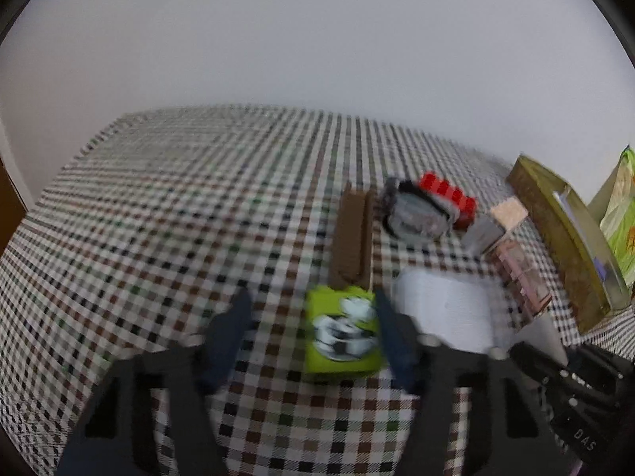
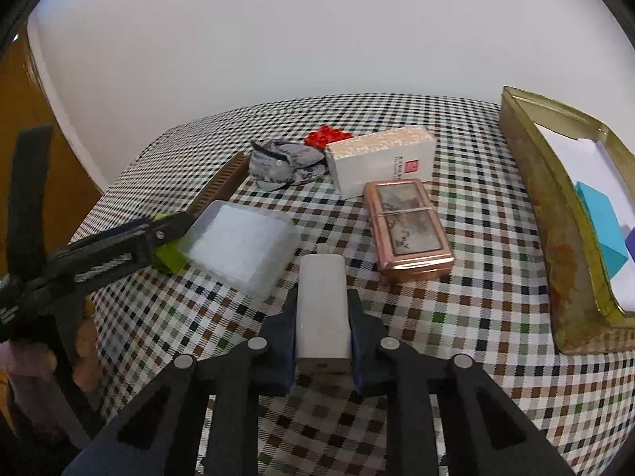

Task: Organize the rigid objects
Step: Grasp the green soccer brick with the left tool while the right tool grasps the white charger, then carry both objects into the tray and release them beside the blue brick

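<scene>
My left gripper (image 1: 313,309) is open around a green block (image 1: 343,335) with a black-and-white picture; the block rests on the checked cloth against the right finger. In the right wrist view the left gripper (image 2: 158,234) reaches the same green block (image 2: 170,258). My right gripper (image 2: 322,309) is shut on a white oblong block (image 2: 322,309), held above the cloth. On the table lie a clear plastic box (image 2: 242,248), a copper tin (image 2: 408,230), a white carton (image 2: 381,160), a red brick (image 2: 327,135), a grey pouch (image 2: 283,162) and a brown comb (image 2: 222,182).
An open gold tin tray (image 2: 528,182) stands at the right, holding white paper and a blue block (image 2: 599,218). A green bag (image 1: 621,214) stands behind it. The checked tablecloth (image 1: 158,218) covers the table; a white wall is behind.
</scene>
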{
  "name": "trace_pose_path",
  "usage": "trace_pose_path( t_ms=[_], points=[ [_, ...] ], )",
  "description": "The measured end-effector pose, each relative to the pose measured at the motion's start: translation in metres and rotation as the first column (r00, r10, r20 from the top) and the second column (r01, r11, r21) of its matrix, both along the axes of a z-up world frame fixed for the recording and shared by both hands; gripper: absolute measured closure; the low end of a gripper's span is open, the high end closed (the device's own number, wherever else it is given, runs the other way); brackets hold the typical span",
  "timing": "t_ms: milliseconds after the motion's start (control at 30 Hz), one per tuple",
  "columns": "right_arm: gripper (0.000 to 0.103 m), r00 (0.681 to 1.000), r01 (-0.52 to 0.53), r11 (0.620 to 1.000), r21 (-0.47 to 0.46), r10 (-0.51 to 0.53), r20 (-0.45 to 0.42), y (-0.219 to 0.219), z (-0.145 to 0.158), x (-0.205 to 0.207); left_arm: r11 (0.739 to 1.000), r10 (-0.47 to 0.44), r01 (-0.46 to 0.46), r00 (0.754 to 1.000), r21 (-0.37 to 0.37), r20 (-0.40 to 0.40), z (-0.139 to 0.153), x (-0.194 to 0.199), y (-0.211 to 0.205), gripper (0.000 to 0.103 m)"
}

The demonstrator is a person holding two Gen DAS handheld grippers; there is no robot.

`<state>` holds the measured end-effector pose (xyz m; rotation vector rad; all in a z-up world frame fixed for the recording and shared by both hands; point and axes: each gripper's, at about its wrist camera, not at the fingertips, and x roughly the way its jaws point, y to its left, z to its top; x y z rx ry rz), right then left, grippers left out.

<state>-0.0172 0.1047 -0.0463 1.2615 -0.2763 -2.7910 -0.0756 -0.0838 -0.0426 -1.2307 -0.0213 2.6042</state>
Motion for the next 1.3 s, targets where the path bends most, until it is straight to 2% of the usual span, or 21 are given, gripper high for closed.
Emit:
trace_pose_path(
  t_ms=[33,200,300,467,533,700,800,1067,1300],
  points=[
    [0.079,1.000,0.001,1.000,0.005,-0.001,-0.003,-0.005,0.003,0.005,1.000,-0.006,0.006,1.000,-0.004,0.017,-0.003,-0.001,0.001,0.061],
    [0.079,1.000,-0.026,0.999,0.033,0.026,0.004,-0.013,-0.001,-0.004,0.999,-0.019,0.019,1.000,-0.031,0.007,-0.005,0.001,0.010,0.061],
    [0.079,1.000,-0.028,0.999,0.033,0.028,0.003,-0.014,-0.003,-0.007,1.000,-0.011,0.012,1.000,-0.022,0.006,-0.007,0.001,0.007,0.073],
    [0.079,0.999,-0.036,0.999,0.025,0.037,-0.016,-0.013,-0.001,-0.005,1.000,-0.016,0.016,1.000,0.001,-0.027,-0.003,0.007,0.005,0.073],
    [0.079,0.998,-0.043,0.999,0.005,0.043,-0.053,-0.010,0.003,-0.001,1.000,-0.009,0.011,0.998,0.026,-0.069,0.003,0.012,0.002,0.073],
    [0.079,0.974,-0.083,0.992,-0.099,0.059,-0.218,0.001,0.019,0.020,0.997,0.007,0.010,0.975,0.074,-0.220,0.019,0.027,-0.003,0.073],
    [0.079,0.950,-0.075,0.993,-0.086,0.045,-0.308,0.003,0.029,0.028,0.996,0.028,-0.006,0.963,0.085,-0.268,0.023,0.035,-0.004,0.073],
    [0.079,0.912,0.001,0.999,-0.032,-0.014,-0.410,0.021,0.046,0.039,0.996,0.079,-0.058,0.941,0.075,-0.330,0.030,0.035,-0.004,0.073],
    [0.079,0.871,0.079,0.997,-0.009,-0.073,-0.485,0.054,0.058,0.053,0.995,0.085,-0.062,0.935,0.076,-0.344,0.030,0.043,0.014,0.073]
  ],
)
